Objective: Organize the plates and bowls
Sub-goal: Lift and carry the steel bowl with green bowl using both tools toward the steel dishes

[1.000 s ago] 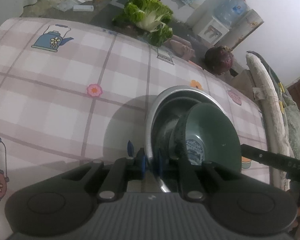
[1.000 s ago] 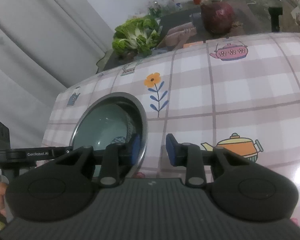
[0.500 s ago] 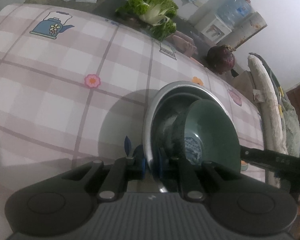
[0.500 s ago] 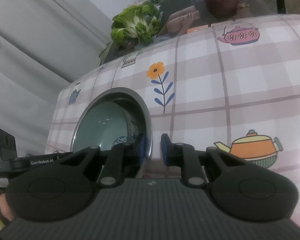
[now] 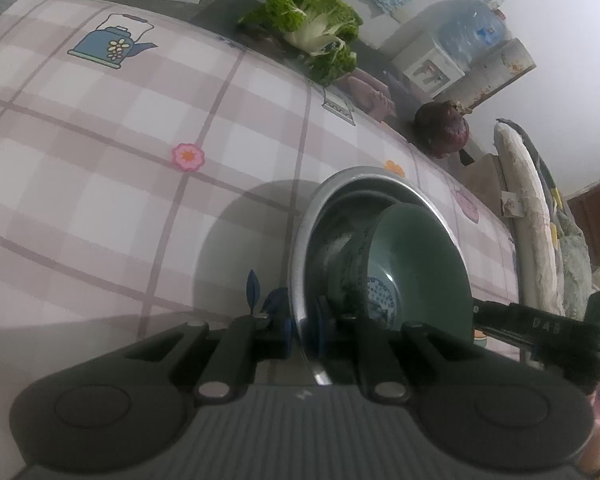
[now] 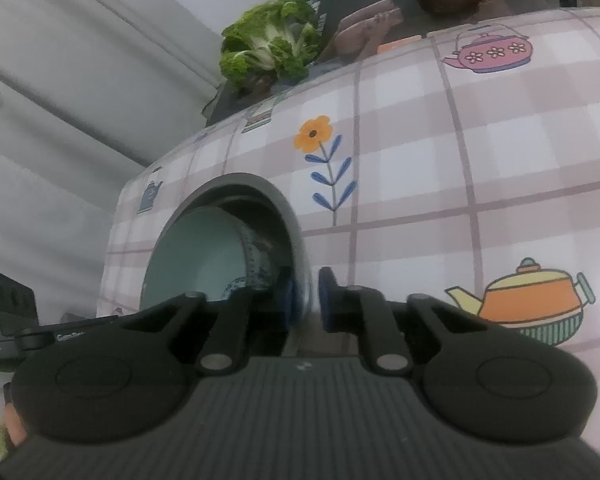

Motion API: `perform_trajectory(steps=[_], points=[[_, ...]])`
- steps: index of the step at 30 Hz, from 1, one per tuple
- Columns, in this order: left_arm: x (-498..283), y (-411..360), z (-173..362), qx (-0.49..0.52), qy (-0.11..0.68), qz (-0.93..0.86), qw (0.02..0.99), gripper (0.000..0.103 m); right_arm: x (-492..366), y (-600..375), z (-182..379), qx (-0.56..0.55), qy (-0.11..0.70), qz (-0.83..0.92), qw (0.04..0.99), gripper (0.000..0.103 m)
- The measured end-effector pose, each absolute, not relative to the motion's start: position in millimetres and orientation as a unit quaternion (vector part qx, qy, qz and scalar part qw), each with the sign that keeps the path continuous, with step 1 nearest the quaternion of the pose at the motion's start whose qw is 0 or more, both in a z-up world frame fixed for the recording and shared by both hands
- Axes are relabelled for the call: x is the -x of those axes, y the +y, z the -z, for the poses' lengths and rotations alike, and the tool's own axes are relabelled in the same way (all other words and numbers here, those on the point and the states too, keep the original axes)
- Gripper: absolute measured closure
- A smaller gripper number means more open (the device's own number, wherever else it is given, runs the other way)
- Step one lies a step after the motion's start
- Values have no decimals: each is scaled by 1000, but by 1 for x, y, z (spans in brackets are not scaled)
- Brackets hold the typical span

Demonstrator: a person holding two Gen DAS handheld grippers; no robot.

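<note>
Each hand-held gripper pinches the thin rim of the metal bowl (image 5: 364,176) from an opposite side: the left hand-held gripper (image 5: 300,326) is closed tight on it, the right hand-held gripper (image 6: 306,300) nearly so. A green bowl (image 5: 424,264) sits nested inside, over the checked surface (image 5: 100,160). Carrying it well means keeping both grips level and moving the 2 together, so the inner bowl does not slide.

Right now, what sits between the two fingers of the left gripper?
The rim of the steel bowl. In the left wrist view the left gripper has its blue pads closed on that rim, with the green bowl nested inside.
</note>
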State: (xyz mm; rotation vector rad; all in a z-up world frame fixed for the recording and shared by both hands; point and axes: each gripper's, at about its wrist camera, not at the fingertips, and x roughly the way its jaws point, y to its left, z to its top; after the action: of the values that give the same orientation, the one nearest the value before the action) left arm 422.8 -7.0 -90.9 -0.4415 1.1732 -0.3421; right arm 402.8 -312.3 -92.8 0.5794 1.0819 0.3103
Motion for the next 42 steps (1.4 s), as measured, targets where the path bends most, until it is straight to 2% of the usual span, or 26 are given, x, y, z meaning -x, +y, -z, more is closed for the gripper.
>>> perform_trajectory(steps=[22, 33, 42], points=[[-408, -10, 71, 195, 539, 163, 803, 92, -388, -313, 79, -276, 505, -147, 805, 96], [-362, -3, 21, 197, 513, 175, 817, 92, -346, -310, 26, -269, 484, -152, 819, 96], [-285, 2, -7, 196, 498, 181, 825, 92, -270, -309, -19, -264, 467, -157, 829, 96]])
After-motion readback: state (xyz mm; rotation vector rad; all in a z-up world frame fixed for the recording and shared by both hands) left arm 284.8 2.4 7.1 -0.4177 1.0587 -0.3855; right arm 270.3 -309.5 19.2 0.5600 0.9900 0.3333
